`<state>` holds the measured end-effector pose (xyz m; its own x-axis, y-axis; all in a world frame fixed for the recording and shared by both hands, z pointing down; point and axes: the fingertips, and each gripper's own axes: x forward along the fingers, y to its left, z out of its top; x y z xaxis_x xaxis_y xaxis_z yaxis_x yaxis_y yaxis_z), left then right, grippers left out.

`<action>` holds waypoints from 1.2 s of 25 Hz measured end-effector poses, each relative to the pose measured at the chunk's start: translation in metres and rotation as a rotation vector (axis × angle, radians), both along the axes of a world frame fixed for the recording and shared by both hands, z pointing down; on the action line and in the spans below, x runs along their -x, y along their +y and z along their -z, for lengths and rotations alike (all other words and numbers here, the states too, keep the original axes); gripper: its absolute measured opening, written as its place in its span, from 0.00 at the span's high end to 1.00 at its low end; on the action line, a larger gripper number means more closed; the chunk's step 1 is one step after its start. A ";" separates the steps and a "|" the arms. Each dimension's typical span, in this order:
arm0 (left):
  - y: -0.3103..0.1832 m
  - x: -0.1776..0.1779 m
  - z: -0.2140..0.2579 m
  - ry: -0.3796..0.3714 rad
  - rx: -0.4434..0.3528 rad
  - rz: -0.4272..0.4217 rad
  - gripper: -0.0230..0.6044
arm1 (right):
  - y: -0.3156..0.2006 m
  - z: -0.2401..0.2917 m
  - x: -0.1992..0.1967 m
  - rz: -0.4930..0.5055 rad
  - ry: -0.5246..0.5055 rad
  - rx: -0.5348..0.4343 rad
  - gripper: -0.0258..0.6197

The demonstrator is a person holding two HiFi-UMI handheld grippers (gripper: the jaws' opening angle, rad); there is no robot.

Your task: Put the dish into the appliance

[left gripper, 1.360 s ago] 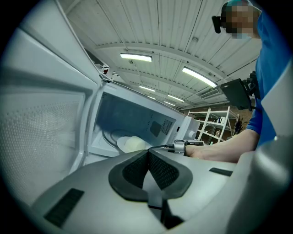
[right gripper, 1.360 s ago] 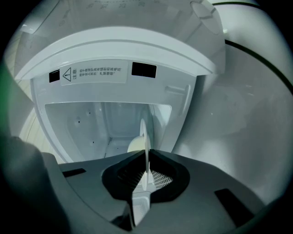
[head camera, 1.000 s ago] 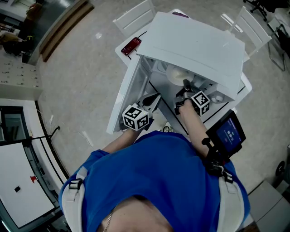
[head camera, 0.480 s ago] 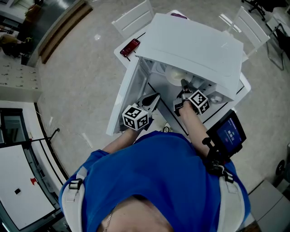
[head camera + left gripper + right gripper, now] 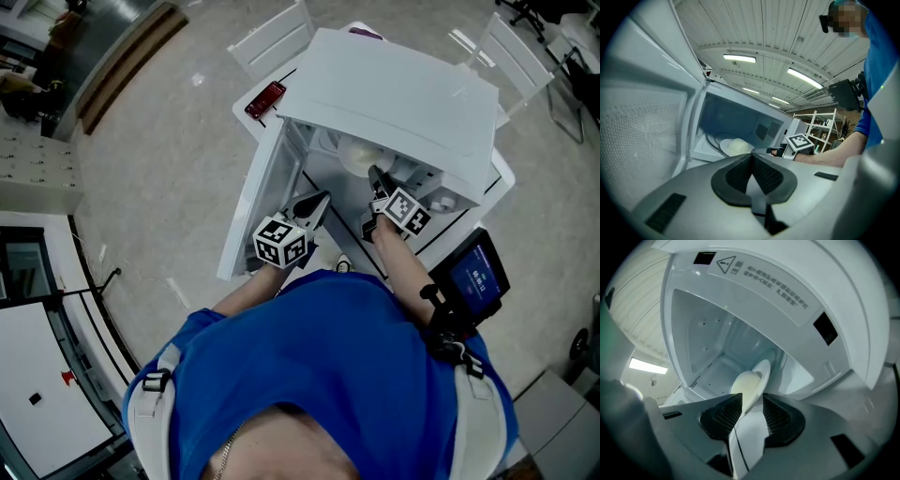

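The white microwave (image 5: 403, 94) stands with its door (image 5: 258, 197) swung open to the left. A pale dish (image 5: 356, 155) lies on the floor of the cavity (image 5: 717, 343), seen as a cream dome (image 5: 736, 146) from the left gripper view. My right gripper (image 5: 375, 176) reaches into the opening. Its jaws have just been opening, and the dish's rim (image 5: 750, 380) stands in the gap of the right gripper (image 5: 752, 406). My left gripper (image 5: 319, 202) hangs in front of the door, shut (image 5: 752, 161) on nothing.
A red object (image 5: 265, 97) lies on the table behind the microwave. White chairs (image 5: 277, 33) (image 5: 511, 56) stand beyond it. A dark screen (image 5: 473, 277) rides on the person's right arm. A white shelf rack (image 5: 820, 126) stands to the right.
The right gripper has rolled about its own line and its jaws have spread apart, letting go of the dish. The dish stays in the cavity. The left gripper has not moved.
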<state>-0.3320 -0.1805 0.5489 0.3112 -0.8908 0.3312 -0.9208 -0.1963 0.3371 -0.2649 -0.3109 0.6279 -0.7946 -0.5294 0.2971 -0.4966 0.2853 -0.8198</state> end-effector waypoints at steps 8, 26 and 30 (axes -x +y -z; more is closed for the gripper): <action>-0.002 -0.004 0.002 0.001 -0.009 0.000 0.95 | 0.008 0.002 -0.008 0.093 0.171 -0.136 0.73; -0.006 -0.004 -0.001 0.007 -0.015 -0.005 0.95 | 0.023 0.011 0.004 0.308 0.559 -0.509 0.73; -0.004 -0.002 0.000 0.003 -0.013 -0.004 0.95 | 0.018 0.010 0.007 0.311 0.593 -0.518 0.73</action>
